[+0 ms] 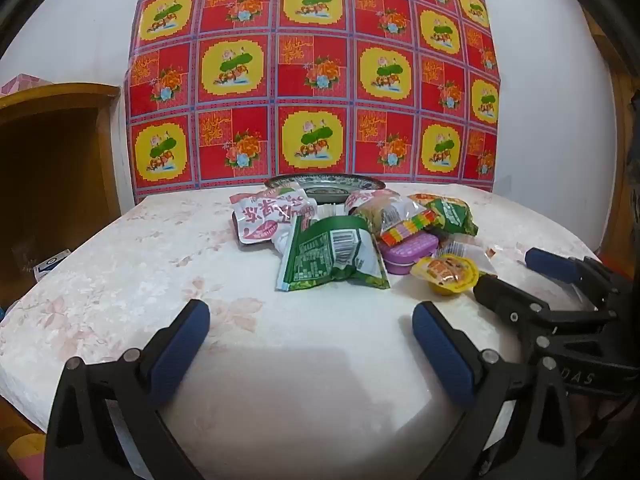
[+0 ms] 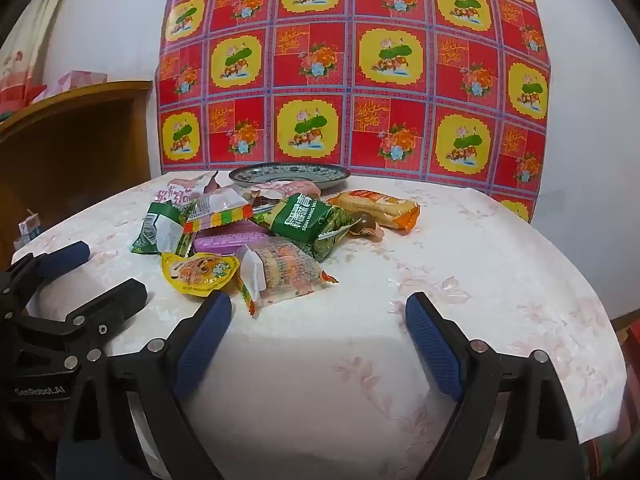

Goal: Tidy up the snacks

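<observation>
Over the near edge of a round bench (image 1: 120, 264) covered in a pale floral cloth, we see both tools held side by side, each tipped gently downward toward a heap of snacks.

The left tool (image 1: 311, 324) is released, its two blue-padded fingers (image 1: 182, 344) spread as wide as they go, with only bare cloth between them. It touches nothing. The right tool (image 2: 319, 320) is likewise released and wide, gripping nothing; its left pad tip sits just beside the corner of a clear-wrapped pastry packet (image 2: 280, 272), and we cannot tell whether they touch.

The snacks lie in one loose pile at the middle of the bench, ahead of both tools and in front of a single blue-patterned plate (image 2: 256, 174), which stands at the far edge near the wall.

We count two green packets: one showing its barcode back (image 1: 332, 256), one showing its printed front (image 2: 316, 220). There is one pink-and-white packet with red lettering (image 1: 268, 216), one yellow-lidded jelly cup (image 1: 448, 272), one purple box (image 1: 404, 248), one packet with a rainbow-striped edge (image 2: 220, 210), one orange packet (image 2: 380, 206) and one small brown wrapped sweet (image 2: 362, 224). Other wrappers are buried and cannot be counted.

Behind hangs one red-and-yellow checked sheet (image 1: 312, 76). One wooden cabinet (image 1: 52, 168) stands to the left.
</observation>
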A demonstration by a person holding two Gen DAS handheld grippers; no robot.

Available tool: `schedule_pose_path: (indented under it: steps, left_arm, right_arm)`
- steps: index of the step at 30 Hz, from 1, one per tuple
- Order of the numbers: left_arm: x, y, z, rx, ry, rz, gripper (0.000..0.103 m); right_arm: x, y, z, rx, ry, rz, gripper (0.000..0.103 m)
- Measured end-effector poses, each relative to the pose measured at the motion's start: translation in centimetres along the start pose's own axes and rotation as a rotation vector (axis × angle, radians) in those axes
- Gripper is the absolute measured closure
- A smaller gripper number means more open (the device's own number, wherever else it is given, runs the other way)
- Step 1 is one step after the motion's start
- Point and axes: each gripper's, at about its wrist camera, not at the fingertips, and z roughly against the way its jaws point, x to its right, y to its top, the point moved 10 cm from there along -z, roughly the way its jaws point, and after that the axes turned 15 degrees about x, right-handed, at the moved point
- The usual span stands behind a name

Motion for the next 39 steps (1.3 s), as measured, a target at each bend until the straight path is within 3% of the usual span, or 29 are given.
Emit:
schedule_pose_path:
  steps: [39]
  left_arm:
    - [0.68, -0.15, 0.12, 0.004, -0.002, 0.001, 0.0]
  right_arm:
    - [0.0, 0.23, 0.15, 0.019, -0.002, -0.003, 0.013]
